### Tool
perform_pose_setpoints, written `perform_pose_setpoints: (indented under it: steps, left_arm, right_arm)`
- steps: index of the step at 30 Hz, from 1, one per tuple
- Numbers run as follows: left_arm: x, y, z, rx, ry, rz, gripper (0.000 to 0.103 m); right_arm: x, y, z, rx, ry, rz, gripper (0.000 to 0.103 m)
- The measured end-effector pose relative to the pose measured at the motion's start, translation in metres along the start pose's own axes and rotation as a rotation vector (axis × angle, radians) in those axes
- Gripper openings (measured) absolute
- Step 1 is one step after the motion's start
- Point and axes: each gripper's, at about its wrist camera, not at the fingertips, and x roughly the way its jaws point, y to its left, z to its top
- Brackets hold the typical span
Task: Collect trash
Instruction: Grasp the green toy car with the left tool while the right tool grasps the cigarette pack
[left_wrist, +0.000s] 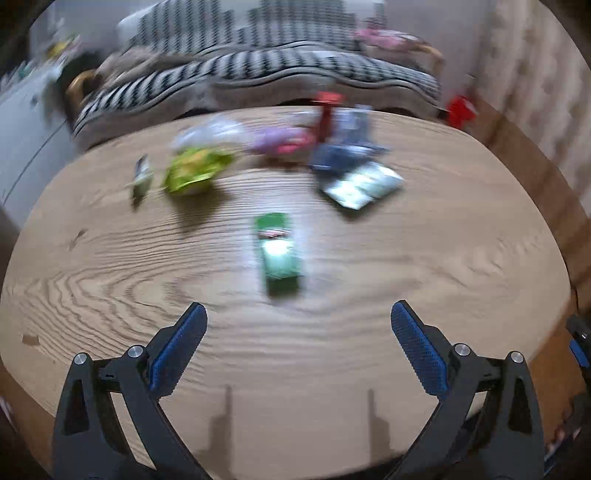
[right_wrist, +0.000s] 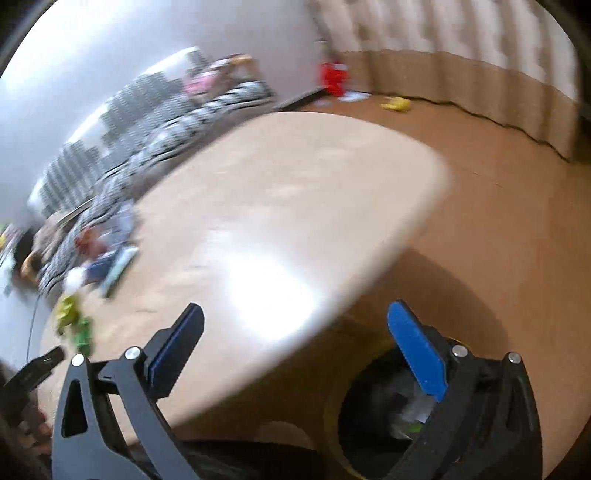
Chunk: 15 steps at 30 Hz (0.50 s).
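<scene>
Both grippers (left_wrist: 298, 314) (right_wrist: 295, 314) gape empty; the blurred green wrapper (left_wrist: 279, 253) seemingly lies lengthwise, pointing away.

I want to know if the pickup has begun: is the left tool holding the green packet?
No, the left tool is open and empty, and the green packet lies on the table ahead of it.

Pale tan counter (left_wrist: 424, 258) with dark wavy grain lines. On it, a dark green wrapper (left_wrist: 279, 254) with a shiny white glare, a yellow-green crumpled bag (left_wrist: 194, 171), a silver-green foil packet (left_wrist: 364, 184), a blue packet (left_wrist: 338, 157) and something pink-purple (left_wrist: 280, 140), all blurred. Sofa (left_wrist: 258, 70) behind: black-and-white zigzag stripes. Left claw (left_wrist: 298, 317): black arms, blue pads. Right claw (right_wrist: 295, 319) the same. A red thing (right_wrist: 333, 77) on the brown floor (right_wrist: 498, 221).
</scene>
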Motion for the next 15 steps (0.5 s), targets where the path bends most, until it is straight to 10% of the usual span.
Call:
perform_pose_setpoints:
  steps: [15]
  left_arm:
    - [0.094, 0.026, 0.044, 0.08, 0.047, 0.032, 0.097]
  right_arm:
    - [0.134, 0.228, 0.022, -0.335, 0.079, 0.026, 0.097]
